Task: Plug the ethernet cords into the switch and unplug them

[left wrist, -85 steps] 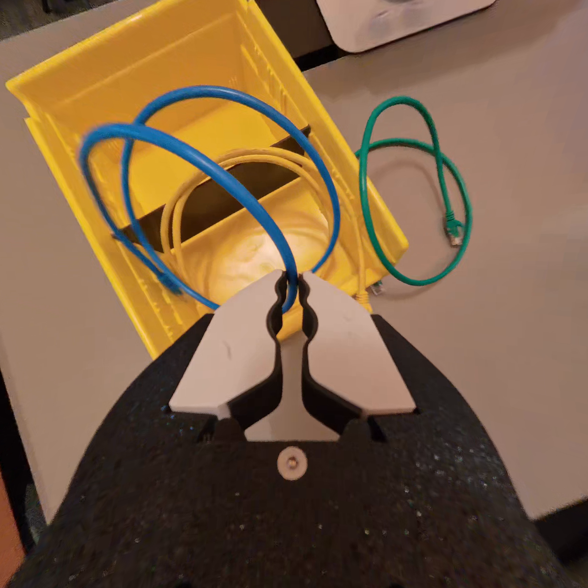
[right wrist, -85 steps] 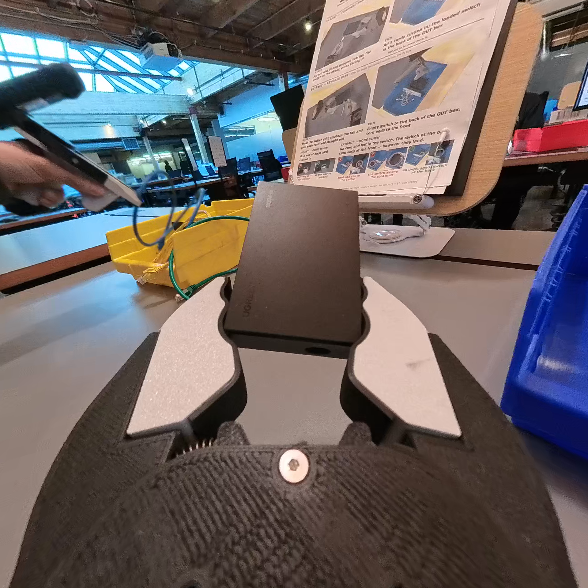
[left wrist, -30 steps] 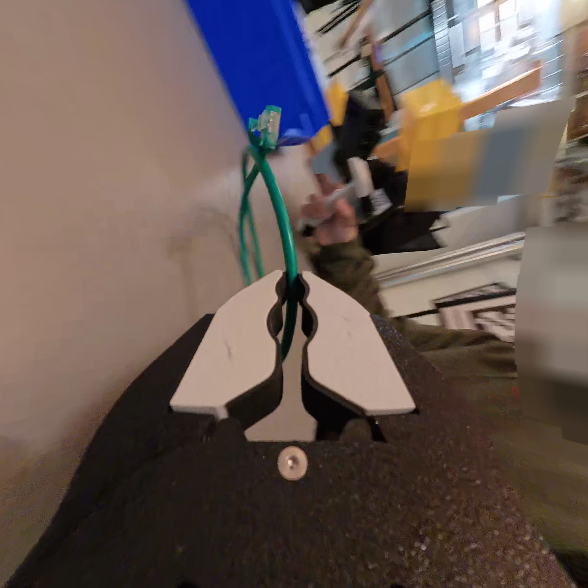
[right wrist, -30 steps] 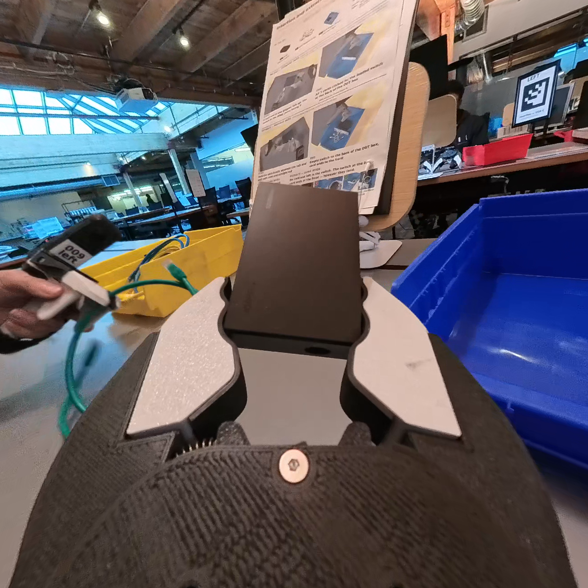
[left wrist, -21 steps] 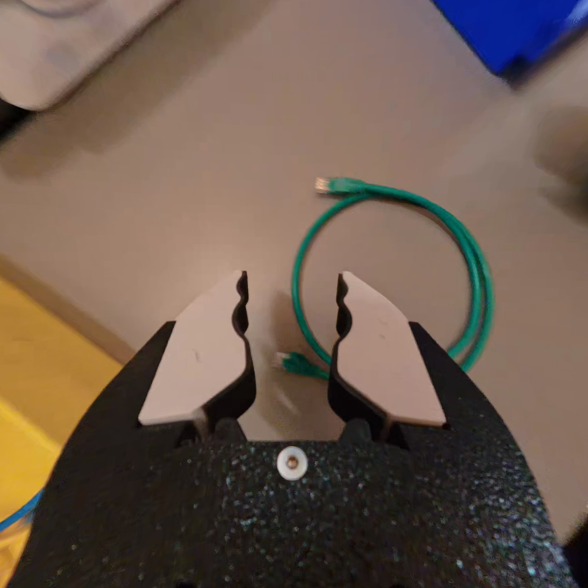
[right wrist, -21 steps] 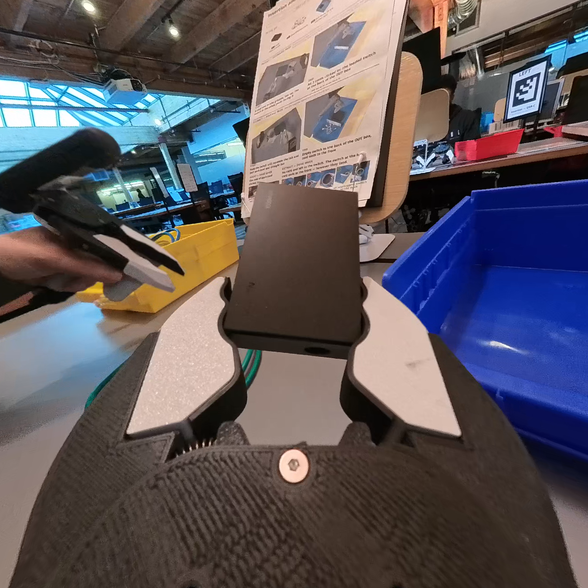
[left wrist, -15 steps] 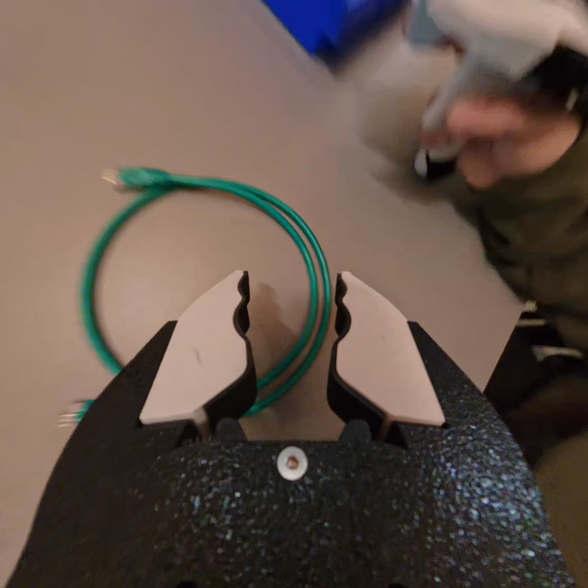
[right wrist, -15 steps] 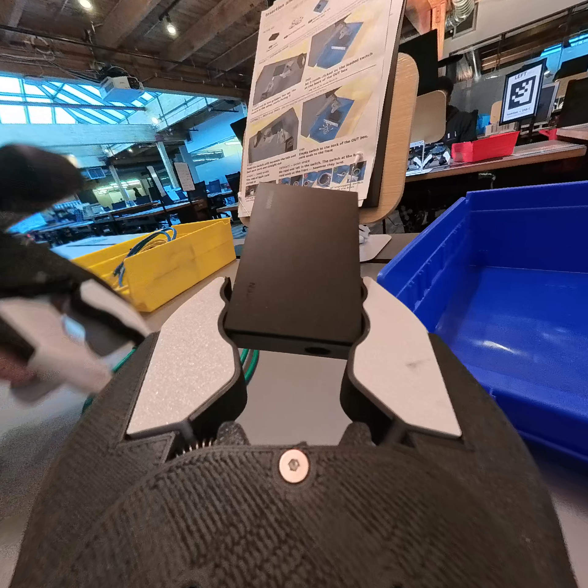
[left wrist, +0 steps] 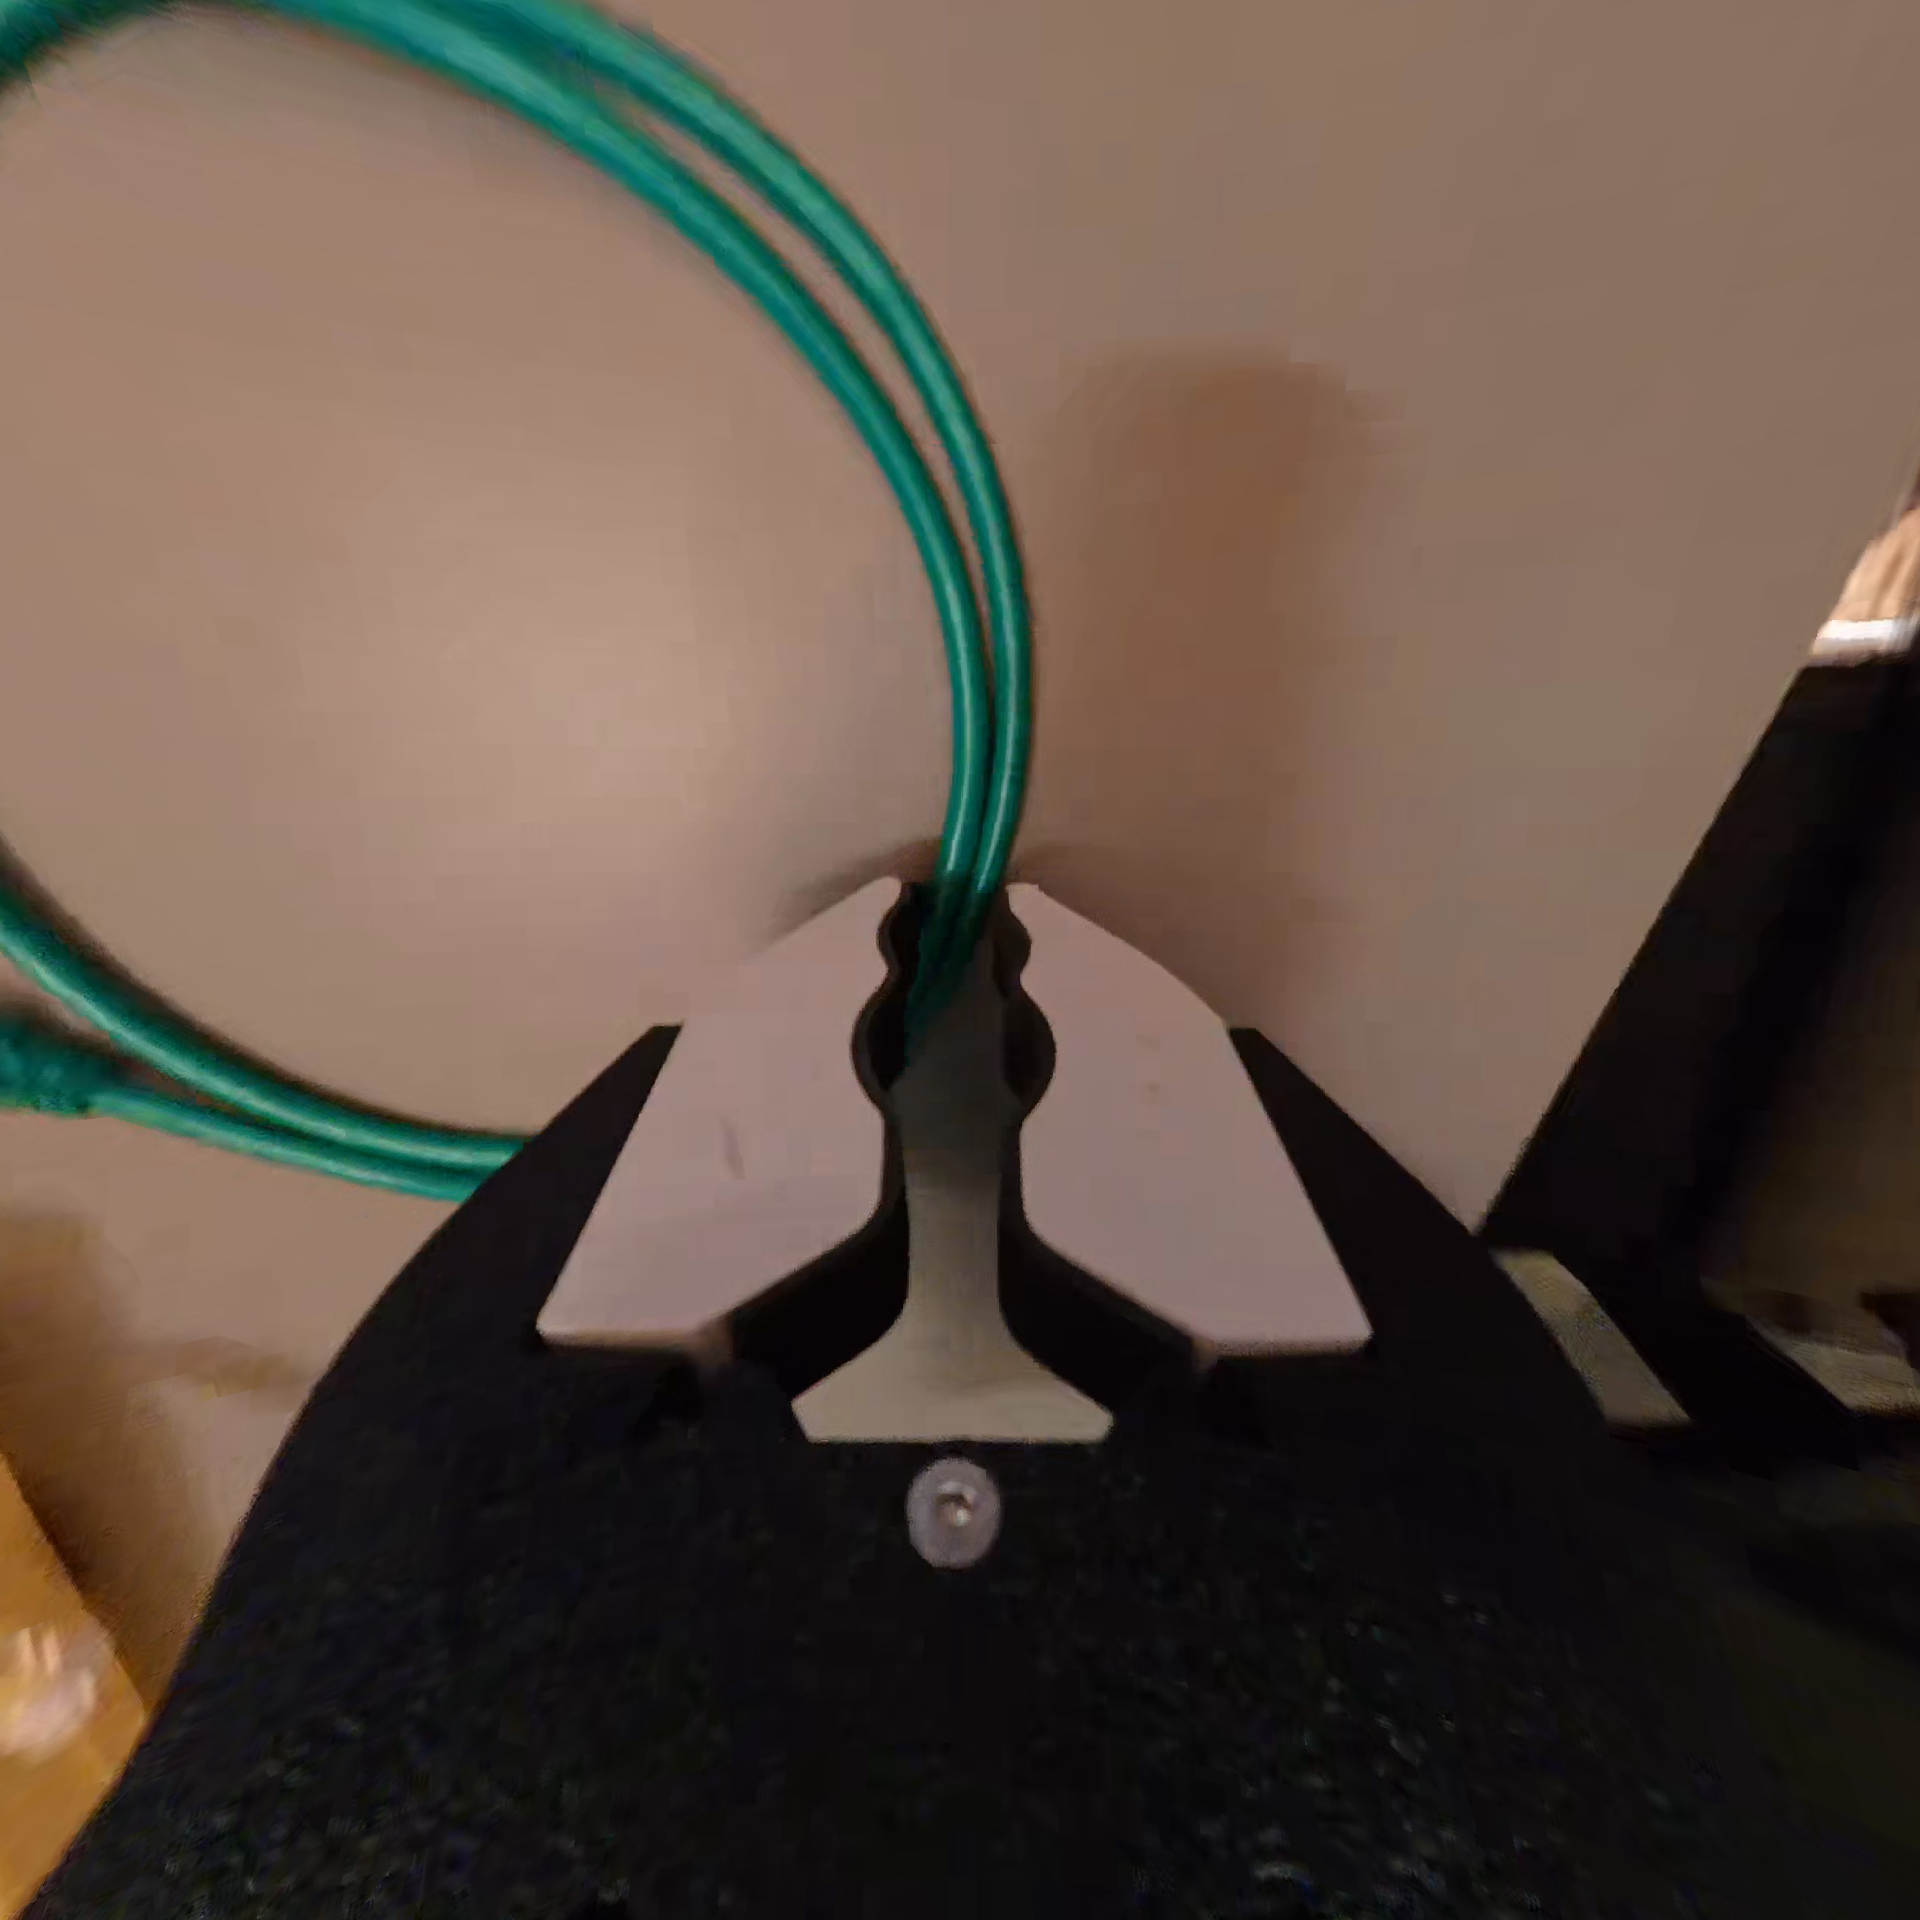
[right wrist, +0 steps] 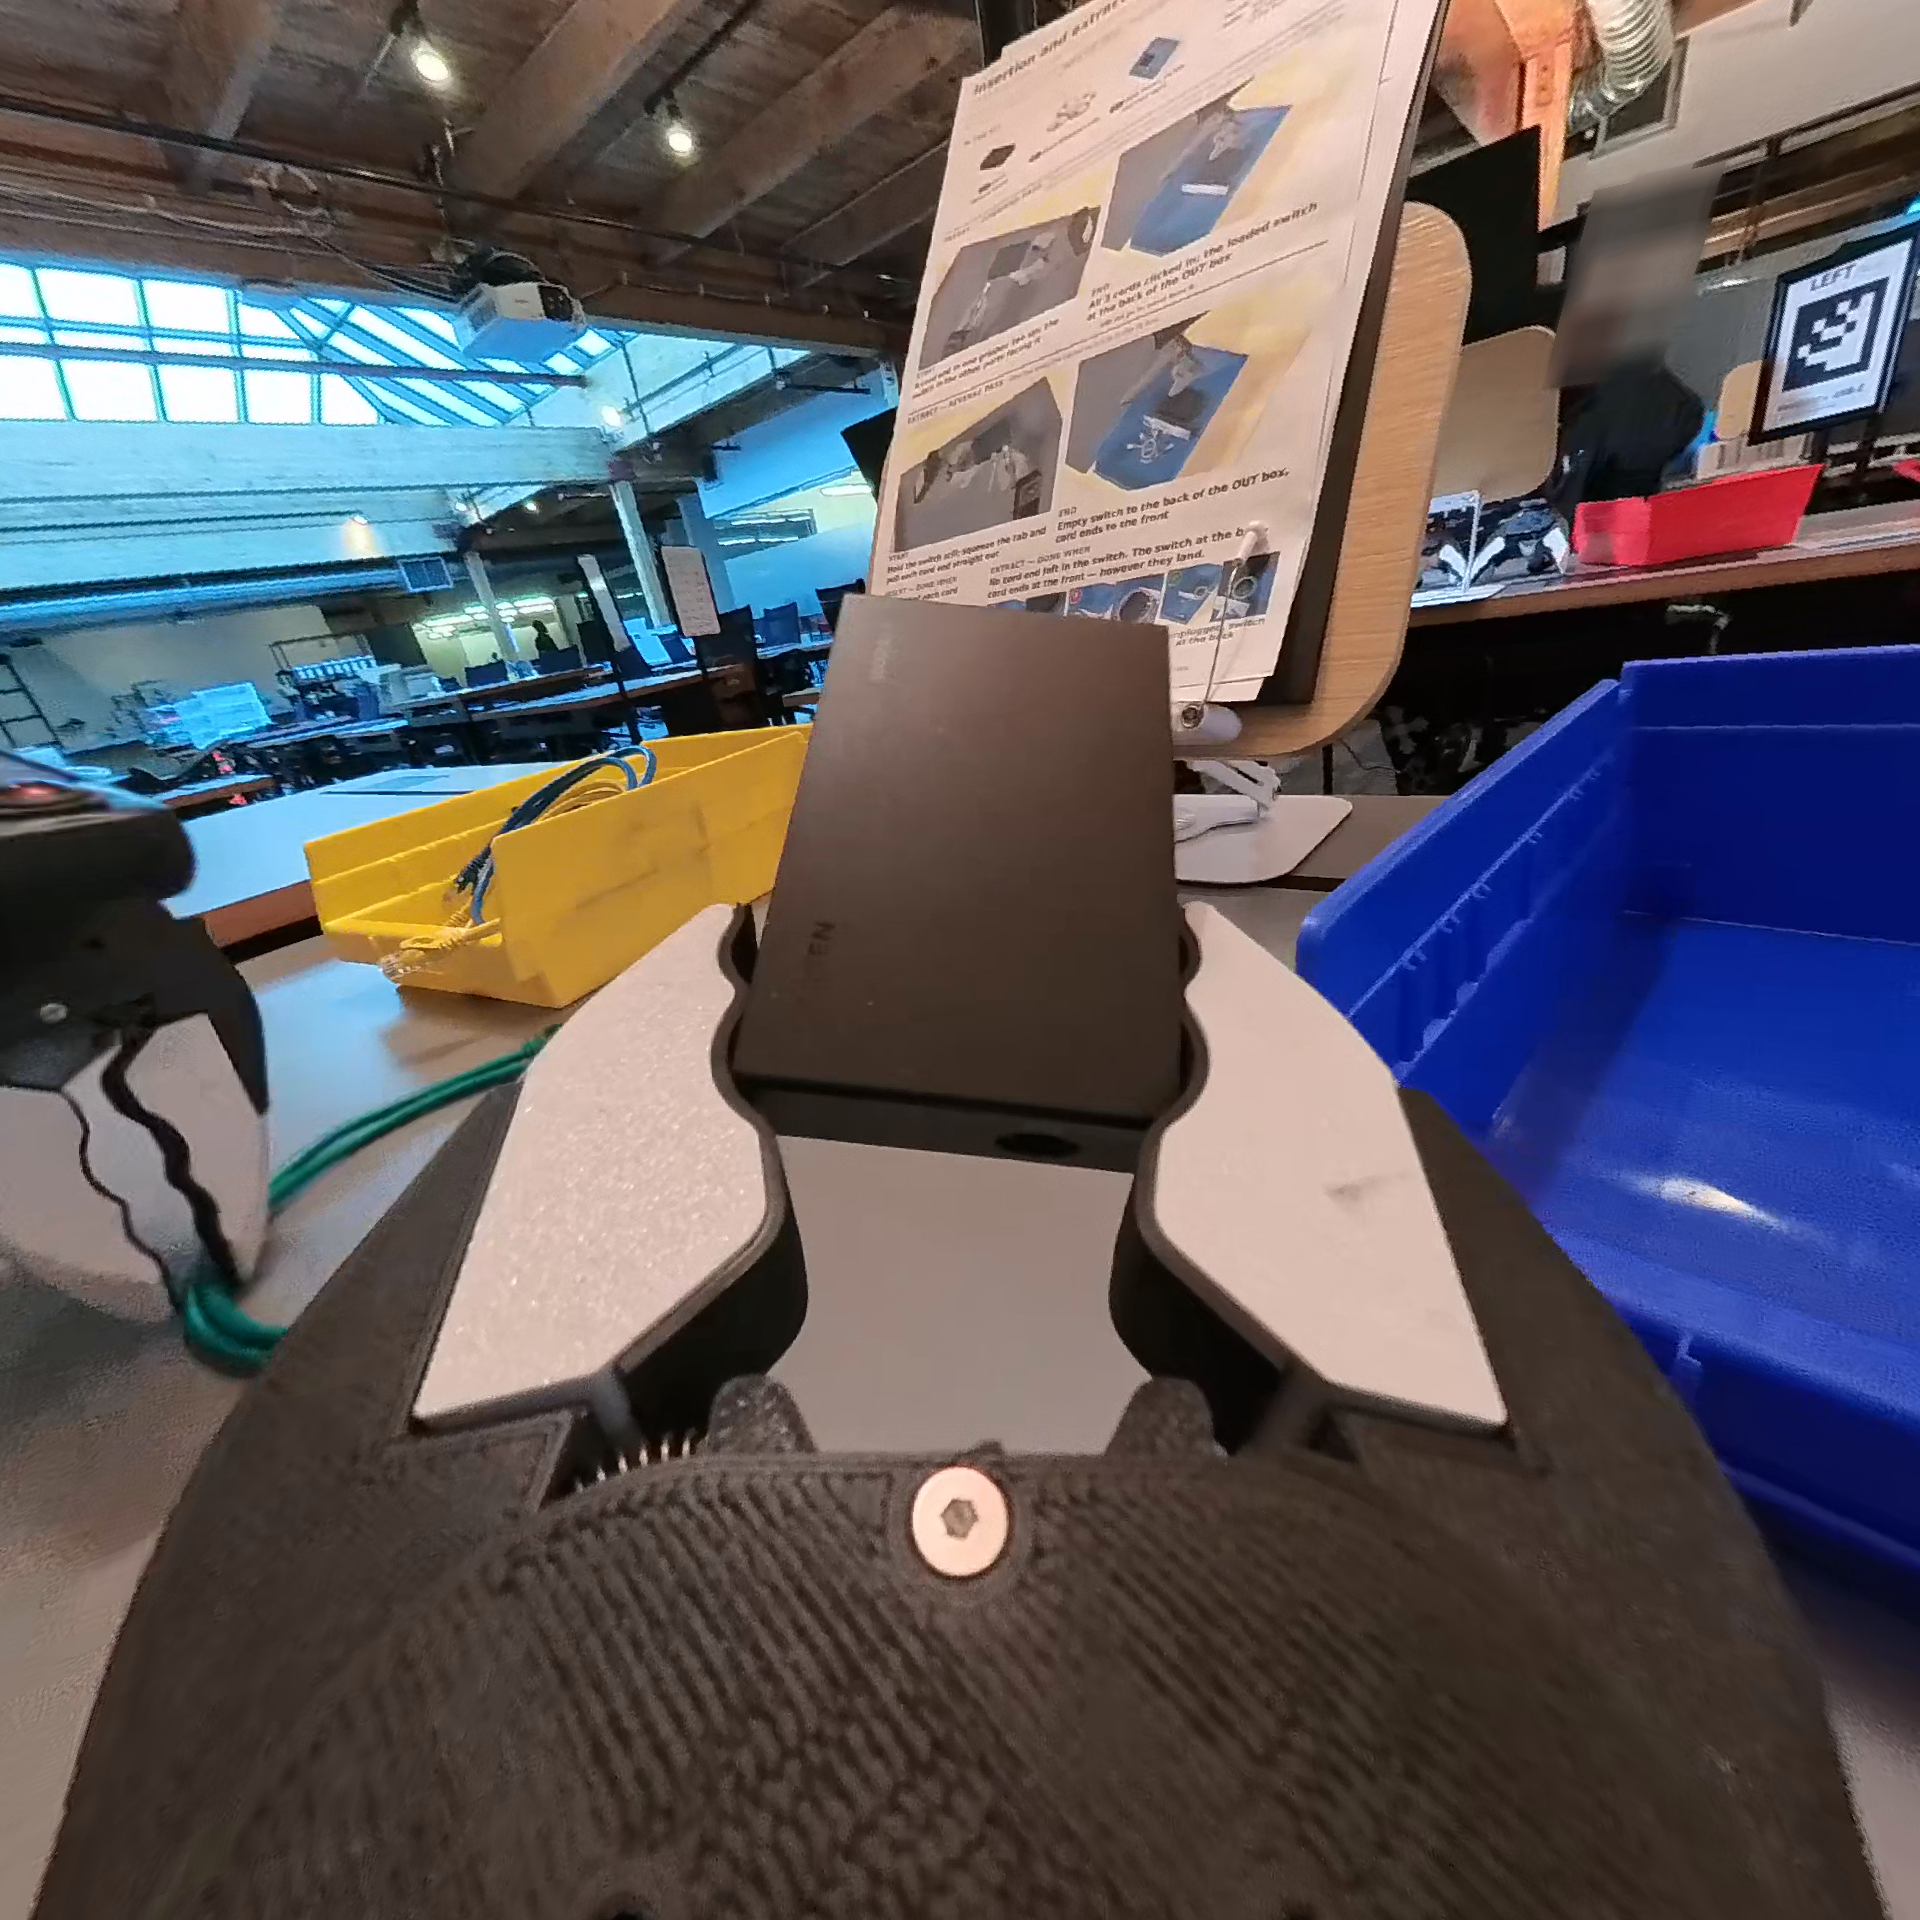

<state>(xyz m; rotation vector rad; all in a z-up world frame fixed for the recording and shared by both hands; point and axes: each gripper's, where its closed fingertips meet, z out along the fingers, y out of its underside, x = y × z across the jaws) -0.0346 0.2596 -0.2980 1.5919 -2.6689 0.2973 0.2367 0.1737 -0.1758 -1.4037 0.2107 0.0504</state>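
My left gripper point(left wrist: 956, 894) is shut on two strands of the coiled green ethernet cord point(left wrist: 810, 281), low against the tan table point(left wrist: 1351, 260). One green plug boot point(left wrist: 31, 1070) lies at the left edge. In the right wrist view the left gripper point(right wrist: 182, 1273) is at the far left, pinching the green cord point(right wrist: 384, 1127) on the table. My right gripper point(right wrist: 961, 914) is shut on the black switch point(right wrist: 987, 862) and holds it tilted up above the table. A blue cord point(right wrist: 540, 810) and a yellow cord point(right wrist: 447, 940) lie in the yellow bin point(right wrist: 613, 873).
A blue bin point(right wrist: 1683, 1029) stands empty close on the right. An instruction sheet on a wooden stand point(right wrist: 1153, 343) is behind the switch, its white base point(right wrist: 1257, 831) on the table. A person sits at a far desk with a red tray point(right wrist: 1694, 525).
The left gripper let go of the green cord on the table, came back down over the coil and shut on two strands. The right gripper kept hold of the switch, shifting slightly.
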